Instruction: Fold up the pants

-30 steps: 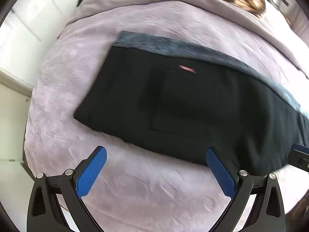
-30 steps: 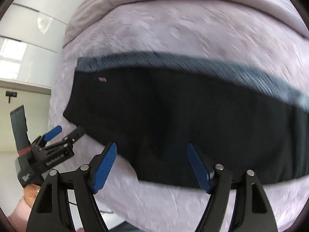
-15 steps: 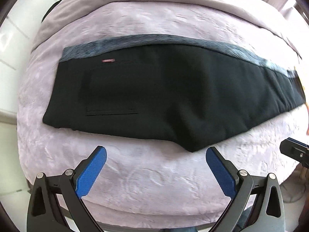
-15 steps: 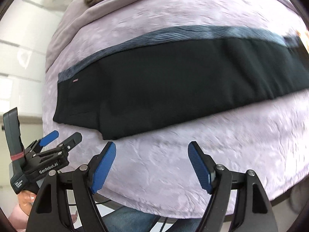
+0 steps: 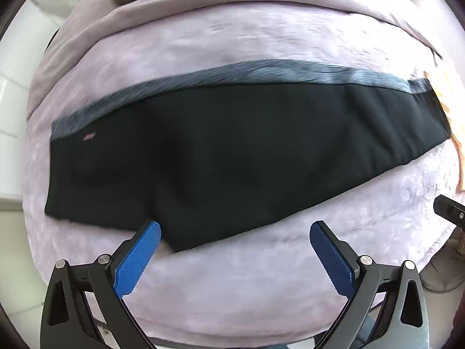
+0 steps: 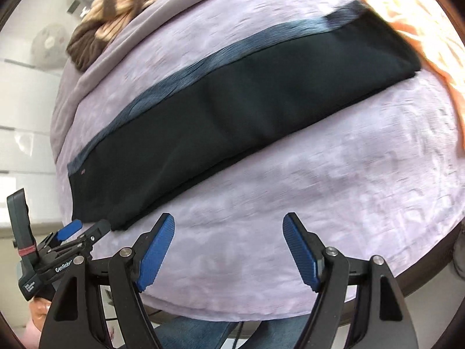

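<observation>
Black pants point(image 5: 232, 151) with a grey-blue side stripe lie flat, folded lengthwise, on the lilac bed cover point(image 5: 247, 285). They also show in the right wrist view point(image 6: 232, 110), running from lower left to upper right. My left gripper point(image 5: 234, 228) is open and empty, just above the pants' near edge by the crotch point. My right gripper point(image 6: 229, 218) is open and empty over bare cover in front of the pants. The left gripper also shows in the right wrist view point(image 6: 84, 231), by the waist end.
A brown and tan blanket point(image 6: 113, 14) lies at the far side of the bed. An orange patterned cloth point(image 6: 430, 43) lies by the leg end of the pants. The bed's near edge point(image 6: 261, 314) is just below my grippers.
Both grippers have pulled back from the pants and stayed open. The left view has shifted right along the pants; the right view has swung toward the leg end.
</observation>
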A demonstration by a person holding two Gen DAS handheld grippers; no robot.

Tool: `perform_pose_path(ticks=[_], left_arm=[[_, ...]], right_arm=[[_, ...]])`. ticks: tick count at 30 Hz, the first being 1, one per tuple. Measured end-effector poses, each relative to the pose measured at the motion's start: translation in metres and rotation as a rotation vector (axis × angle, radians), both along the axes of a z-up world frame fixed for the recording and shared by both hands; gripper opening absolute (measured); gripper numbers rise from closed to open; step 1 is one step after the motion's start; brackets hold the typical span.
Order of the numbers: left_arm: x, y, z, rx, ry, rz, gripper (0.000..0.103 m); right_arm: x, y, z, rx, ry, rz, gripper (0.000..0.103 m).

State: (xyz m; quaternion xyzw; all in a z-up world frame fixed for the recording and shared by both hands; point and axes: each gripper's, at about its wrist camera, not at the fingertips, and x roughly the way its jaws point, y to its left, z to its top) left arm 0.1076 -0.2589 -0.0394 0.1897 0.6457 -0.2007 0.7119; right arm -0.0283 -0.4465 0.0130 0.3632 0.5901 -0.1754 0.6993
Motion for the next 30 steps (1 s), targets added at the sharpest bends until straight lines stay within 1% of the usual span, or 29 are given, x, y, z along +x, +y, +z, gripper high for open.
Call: perform_pose_path(ticks=[5, 10, 13, 16, 17, 19, 20, 21, 22, 24, 26, 27, 29, 30], left_arm=[[-0.006, -0.058, -0.006, 0.025, -0.006, -0.045, 0.103], [0.004, -0.095, -0.024, 0.067, -0.019, -0.035, 0.103], [0.013, -0.109, -0.036, 0.074, -0.03, 0.002, 0.103], [0.021, -0.119, -0.05, 0.086, -0.038, 0.035, 0.103], [0.022, -0.121, -0.055, 0.091, -0.036, 0.042, 0.103], [0.023, -0.124, -0.066, 0.103, -0.019, 0.054, 0.103], [0.024, -0.125, -0.069, 0.105, -0.015, 0.06, 0.103], [0.024, -0.125, -0.069, 0.099, -0.019, 0.063, 0.103], [0.024, -0.125, -0.07, 0.097, -0.024, 0.06, 0.103], [0.024, -0.125, -0.073, 0.097, -0.027, 0.048, 0.103], [0.024, -0.124, -0.077, 0.093, -0.023, 0.051, 0.103], [0.024, -0.123, -0.079, 0.091, -0.017, 0.058, 0.103], [0.025, -0.122, -0.08, 0.093, -0.016, 0.063, 0.103], [0.025, -0.122, -0.08, 0.095, -0.019, 0.06, 0.103]], right_arm=[[-0.022, -0.047, -0.004, 0.008, -0.012, -0.051, 0.08], [-0.038, -0.103, -0.019, 0.016, -0.018, -0.124, 0.08], [-0.045, -0.143, -0.031, 0.045, -0.058, -0.216, 0.08], [-0.05, -0.182, -0.048, 0.088, -0.123, -0.352, 0.08], [-0.051, -0.193, -0.055, 0.104, -0.141, -0.395, 0.078], [-0.052, -0.209, -0.069, 0.142, -0.159, -0.46, 0.055], [-0.051, -0.214, -0.074, 0.155, -0.151, -0.48, 0.023], [-0.051, -0.216, -0.076, 0.167, -0.145, -0.493, 0.02], [-0.05, -0.219, -0.073, 0.176, -0.169, -0.492, 0.019], [-0.044, -0.217, -0.06, 0.133, -0.198, -0.418, 0.018], [-0.04, -0.213, -0.056, 0.089, -0.182, -0.355, 0.018], [-0.039, -0.214, -0.061, 0.086, -0.163, -0.345, 0.018], [-0.042, -0.225, -0.078, 0.13, -0.134, -0.375, 0.019], [-0.045, -0.227, -0.082, 0.155, -0.141, -0.402, 0.023]])
